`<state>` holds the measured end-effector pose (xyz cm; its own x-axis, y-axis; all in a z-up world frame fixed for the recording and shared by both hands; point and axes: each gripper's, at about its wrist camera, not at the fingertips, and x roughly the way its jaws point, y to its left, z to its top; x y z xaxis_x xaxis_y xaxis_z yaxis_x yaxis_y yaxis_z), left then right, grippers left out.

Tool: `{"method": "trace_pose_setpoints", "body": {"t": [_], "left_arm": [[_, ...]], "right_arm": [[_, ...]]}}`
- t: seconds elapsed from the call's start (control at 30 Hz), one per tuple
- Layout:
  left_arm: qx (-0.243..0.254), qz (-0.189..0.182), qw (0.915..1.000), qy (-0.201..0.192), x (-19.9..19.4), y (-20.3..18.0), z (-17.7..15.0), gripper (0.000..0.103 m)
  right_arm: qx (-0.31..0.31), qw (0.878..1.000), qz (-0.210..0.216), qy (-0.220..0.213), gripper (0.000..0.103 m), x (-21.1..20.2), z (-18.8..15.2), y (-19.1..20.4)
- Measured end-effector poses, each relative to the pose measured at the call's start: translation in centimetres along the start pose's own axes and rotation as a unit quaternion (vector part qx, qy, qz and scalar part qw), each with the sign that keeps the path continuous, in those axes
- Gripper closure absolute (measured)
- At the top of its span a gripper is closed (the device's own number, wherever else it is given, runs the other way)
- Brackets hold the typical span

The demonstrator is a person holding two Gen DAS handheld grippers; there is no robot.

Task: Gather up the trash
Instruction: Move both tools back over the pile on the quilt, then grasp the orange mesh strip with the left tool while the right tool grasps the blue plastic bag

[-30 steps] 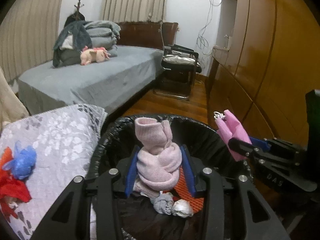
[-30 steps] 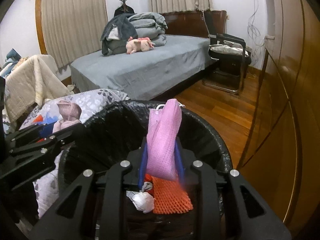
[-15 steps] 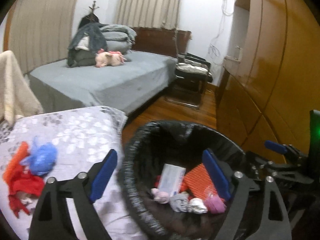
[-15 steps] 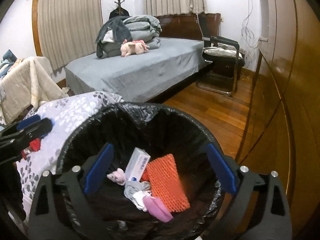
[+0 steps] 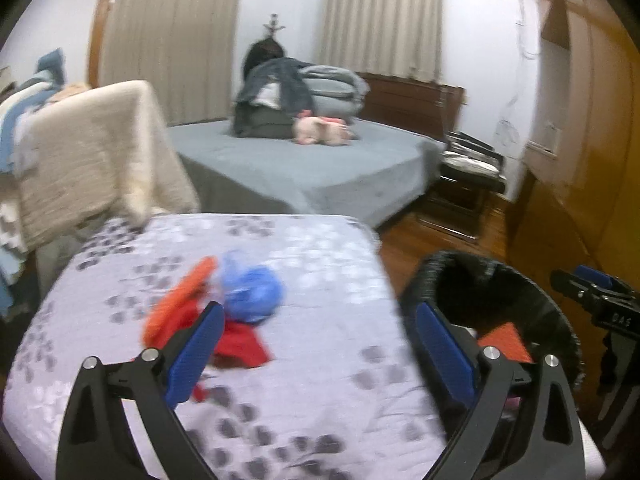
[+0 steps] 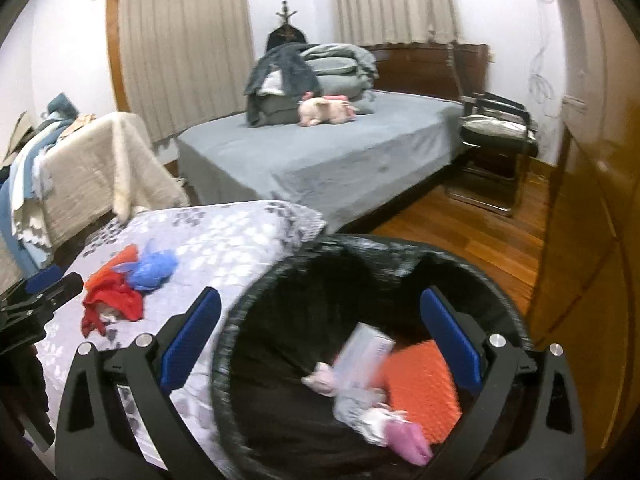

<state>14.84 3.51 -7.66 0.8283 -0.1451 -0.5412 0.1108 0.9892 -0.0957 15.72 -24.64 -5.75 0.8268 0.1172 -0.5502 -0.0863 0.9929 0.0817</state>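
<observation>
Grey bed (image 6: 328, 160) and curtained windows (image 6: 180, 48) — wooden floor (image 6: 472, 236), wardrobe (image 6: 592, 220) alongside

both wrist views share bed (image 5: 304, 168) and bin (image 6: 256, 300).

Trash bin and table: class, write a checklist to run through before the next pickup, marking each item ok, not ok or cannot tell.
1. Left gripper empty, jaws opening wide: ok.
2. Right gripper empty, jaws opening wide: ok.
3. Dropped items inside the bin: ok.
4. Trash left on the table: blue bag and red scraps remain: not ok.
5. Blue bag free of the red scraps: they touch; cannot tell.
6. Left view sharp enough to aim: blurred, not ok.
</observation>
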Motion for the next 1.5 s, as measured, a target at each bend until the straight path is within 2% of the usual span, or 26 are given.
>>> {"method": "trace_pose_setpoints", "body": {"t": [0.2, 0.37, 0.53, 0.73, 1.17, 1.33, 1.5], "left_arm": [[-0.023, 0.048, 0.9986, -0.007, -0.7, 5.0, 0.1, 0.008], [-0.036, 0.068, 0.9970, -0.012, -0.4, 7.4, 0.2, 0.008], [-0.051, 0.087, 0.9948, -0.012, 0.9, 10.1, 0.3, 0.009], [-0.050, 0.098, 0.9939, 0.006, 3.8, 12.6, 0.2, 0.014], [-0.043, 0.069, 0.9941, 0.072, 10.4, 14.0, -1.0, 0.038], [-0.056, 0.055, 0.9931, 0.087, 11.7, 14.8, -1.5, 0.052], [-0.072, 0.042, 0.9928, 0.085, 11.8, 15.5, -1.4, 0.059]], "right_arm": [[-0.019, 0.999, 0.031, 0.001, 0.006, 2.0, 1.1, 4.2], [-0.029, 0.998, 0.052, 0.006, 0.006, 4.3, 2.1, 7.6], [-0.036, 0.997, 0.063, 0.014, 0.006, 6.7, 2.7, 10.4], [-0.040, 0.997, 0.067, 0.026, 0.006, 9.8, 2.8, 12.8], [-0.063, 0.994, 0.068, 0.056, 0.006, 15.3, 2.2, 15.5], [-0.069, 0.992, 0.078, 0.067, 0.006, 17.0, 1.9, 17.0], [-0.075, 0.989, 0.099, 0.076, 0.006, 18.3, 1.7, 18.8]]}}
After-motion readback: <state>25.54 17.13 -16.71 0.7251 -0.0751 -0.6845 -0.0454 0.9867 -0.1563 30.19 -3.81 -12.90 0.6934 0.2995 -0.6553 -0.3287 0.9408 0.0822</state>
